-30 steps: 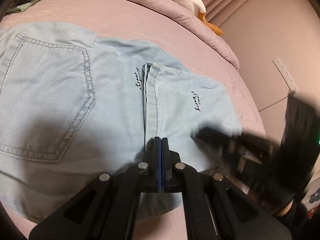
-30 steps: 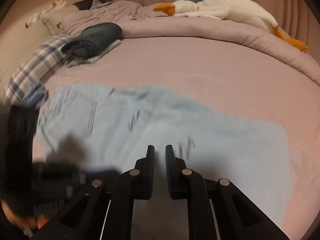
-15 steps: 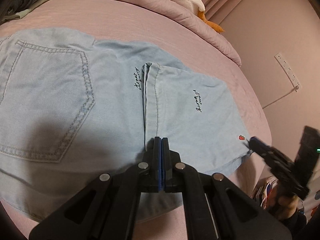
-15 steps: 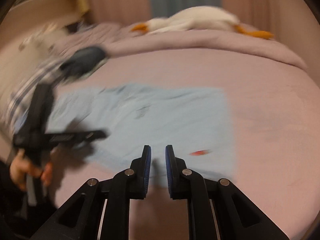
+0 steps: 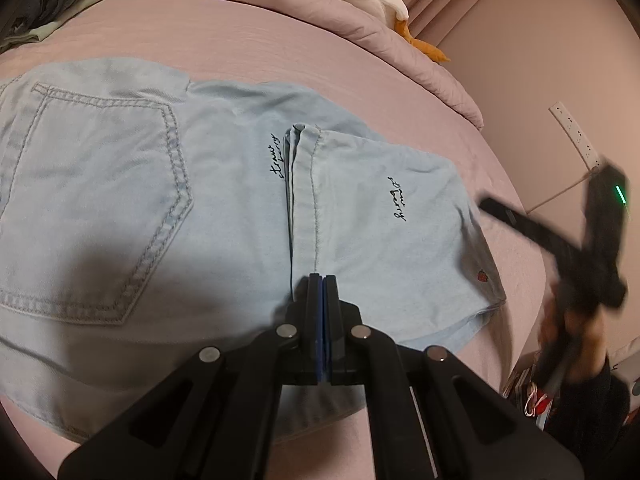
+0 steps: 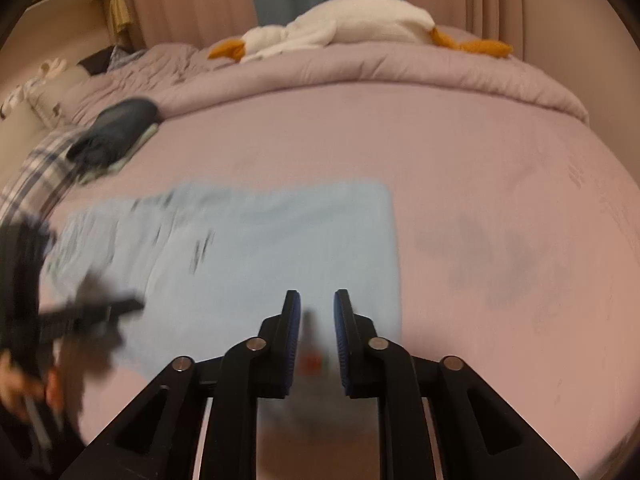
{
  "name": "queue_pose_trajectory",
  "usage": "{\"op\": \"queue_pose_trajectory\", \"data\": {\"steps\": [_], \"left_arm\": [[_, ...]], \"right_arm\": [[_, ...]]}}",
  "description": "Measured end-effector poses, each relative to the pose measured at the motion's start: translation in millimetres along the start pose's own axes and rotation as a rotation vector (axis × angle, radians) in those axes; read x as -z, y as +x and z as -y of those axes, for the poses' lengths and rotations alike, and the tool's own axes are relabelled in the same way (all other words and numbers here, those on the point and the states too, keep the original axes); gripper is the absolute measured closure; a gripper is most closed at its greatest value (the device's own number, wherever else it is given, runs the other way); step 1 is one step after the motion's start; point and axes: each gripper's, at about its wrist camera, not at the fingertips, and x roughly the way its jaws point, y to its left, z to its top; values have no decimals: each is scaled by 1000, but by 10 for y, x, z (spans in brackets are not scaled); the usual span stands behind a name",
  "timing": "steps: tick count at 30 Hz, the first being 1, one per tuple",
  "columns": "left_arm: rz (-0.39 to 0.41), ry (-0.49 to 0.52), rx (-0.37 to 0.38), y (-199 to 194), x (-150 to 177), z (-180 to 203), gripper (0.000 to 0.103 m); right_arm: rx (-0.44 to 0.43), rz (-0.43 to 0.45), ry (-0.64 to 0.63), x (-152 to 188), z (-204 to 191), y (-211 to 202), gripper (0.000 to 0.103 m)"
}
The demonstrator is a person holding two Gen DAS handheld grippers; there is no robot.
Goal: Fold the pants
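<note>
Pants (image 5: 224,208) lie flat on the bed (image 5: 280,52), legs folded back once. Left claw (image 5: 323,280) is together at the hem, grip on cloth uncertain. Right claw (image 6: 316,304), just opening, empty, nears the fold's corner. Next: pinch that corner for the second fold.

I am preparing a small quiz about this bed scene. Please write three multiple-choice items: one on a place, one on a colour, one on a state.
1. Where does the plush goose lie?
A. on the rolled quilt at the far side of the bed
B. on the pants
C. on the floor

2. What colour are the pants?
A. black
B. light blue
C. red

3. How stand the right gripper's fingers?
A. shut on the pants
B. shut on nothing
C. apart, having just opened

Key: 1 A, it lies on the quilt; 2 B, pale denim; 3 C, a gap shows between them.
</note>
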Motion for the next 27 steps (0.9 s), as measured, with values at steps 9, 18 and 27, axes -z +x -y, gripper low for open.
{"op": "queue_pose_trajectory", "data": {"steps": [9,18,27], "left_arm": [[-13,2,18,14,-36,-31,99],[-7,-62,22,-108,27,-135,99],[60,-40,-15,-519,233,-74,58]], "right_arm": [[52,-143,111,-318,80,700,69],[54,-78,12,157,-232,45,69],[133,-102,-80,560,-494,-71,60]]}}
